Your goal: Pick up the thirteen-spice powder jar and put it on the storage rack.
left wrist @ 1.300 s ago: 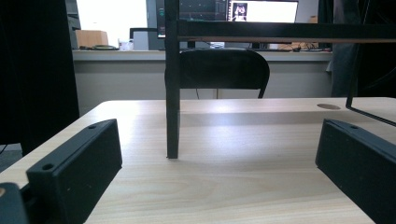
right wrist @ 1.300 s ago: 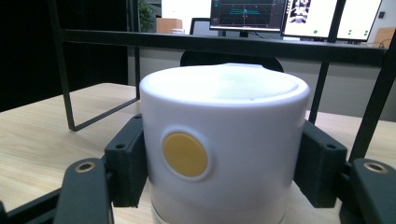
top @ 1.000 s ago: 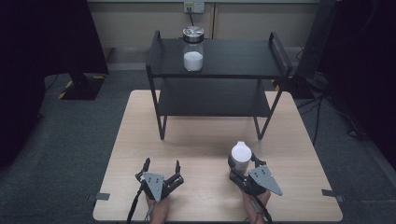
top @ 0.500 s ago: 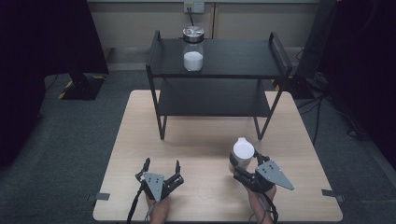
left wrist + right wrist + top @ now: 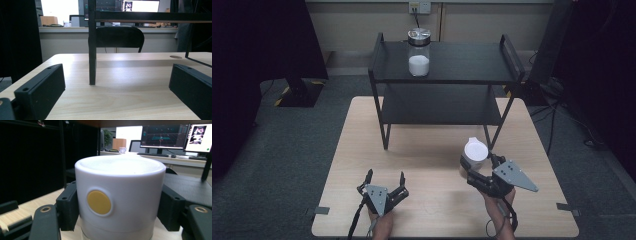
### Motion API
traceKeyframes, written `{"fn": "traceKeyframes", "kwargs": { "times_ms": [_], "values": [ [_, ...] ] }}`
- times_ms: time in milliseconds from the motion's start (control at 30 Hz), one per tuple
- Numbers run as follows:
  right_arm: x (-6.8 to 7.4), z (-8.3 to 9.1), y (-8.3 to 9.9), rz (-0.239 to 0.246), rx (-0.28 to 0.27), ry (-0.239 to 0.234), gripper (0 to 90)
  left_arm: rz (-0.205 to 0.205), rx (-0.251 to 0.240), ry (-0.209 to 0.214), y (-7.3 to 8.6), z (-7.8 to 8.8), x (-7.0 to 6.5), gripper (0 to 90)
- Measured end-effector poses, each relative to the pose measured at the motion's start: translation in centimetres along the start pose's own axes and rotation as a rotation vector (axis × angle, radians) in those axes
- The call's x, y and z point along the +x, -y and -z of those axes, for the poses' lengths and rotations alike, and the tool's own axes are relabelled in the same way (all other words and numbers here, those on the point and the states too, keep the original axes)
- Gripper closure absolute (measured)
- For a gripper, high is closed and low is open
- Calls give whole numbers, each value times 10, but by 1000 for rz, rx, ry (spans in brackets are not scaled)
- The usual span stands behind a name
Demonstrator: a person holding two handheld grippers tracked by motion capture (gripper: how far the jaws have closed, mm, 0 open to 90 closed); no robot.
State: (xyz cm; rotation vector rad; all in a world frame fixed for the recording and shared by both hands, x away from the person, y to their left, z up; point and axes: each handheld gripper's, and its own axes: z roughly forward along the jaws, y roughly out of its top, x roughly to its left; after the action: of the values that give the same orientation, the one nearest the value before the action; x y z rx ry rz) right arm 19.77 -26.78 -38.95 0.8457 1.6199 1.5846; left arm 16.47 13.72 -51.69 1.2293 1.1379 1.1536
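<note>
My right gripper [image 5: 476, 167] is shut on a container with a white lid [image 5: 475, 150], held above the wooden table [image 5: 427, 150] near the shelf's front right leg. In the right gripper view the white lid [image 5: 119, 195] bears a round yellow dot, and both black jaws press on its sides. My left gripper [image 5: 385, 181] rests low over the table's near left part, open with nothing between its jaws; its view looks along the tabletop [image 5: 125, 82] at a black shelf leg [image 5: 92, 42].
A black two-level shelf [image 5: 447, 62] stands at the table's far half. A glass jar with a metal lid and white contents [image 5: 418, 51] sits on its top level, at the left. Dark screens flank the table.
My right gripper has risen off the table with the white-lidded container and shifted slightly right. The left gripper has stayed where it was.
</note>
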Motion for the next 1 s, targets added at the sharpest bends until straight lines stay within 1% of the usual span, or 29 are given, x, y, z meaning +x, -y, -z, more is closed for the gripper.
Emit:
{"fn": "traceKeyframes", "kwargs": {
  "times_ms": [67,267,333,433,567,767,933,1000],
  "values": [
    [-5,-2,-6,-12,-9,-14,299,0,0,0,0,0,0,0],
    [-12,-8,-29,20,-8,-38,299,0,0,0,0,0,0,0],
    [-15,-11,-36,18,-11,-50,299,0,0,0,0,0,0,0],
    [-19,-14,-48,29,-7,-62,299,0,0,0,0,0,0,0],
    [-26,-18,-66,25,-7,-83,299,0,0,0,0,0,0,0],
    [-34,-26,-91,17,-14,-101,300,0,0,0,0,0,0,0],
    [-38,-37,-114,34,-7,-115,300,0,0,0,0,0,0,0],
    [-39,-40,-123,29,-8,-114,300,0,0,0,0,0,0,0]
  ]
}}
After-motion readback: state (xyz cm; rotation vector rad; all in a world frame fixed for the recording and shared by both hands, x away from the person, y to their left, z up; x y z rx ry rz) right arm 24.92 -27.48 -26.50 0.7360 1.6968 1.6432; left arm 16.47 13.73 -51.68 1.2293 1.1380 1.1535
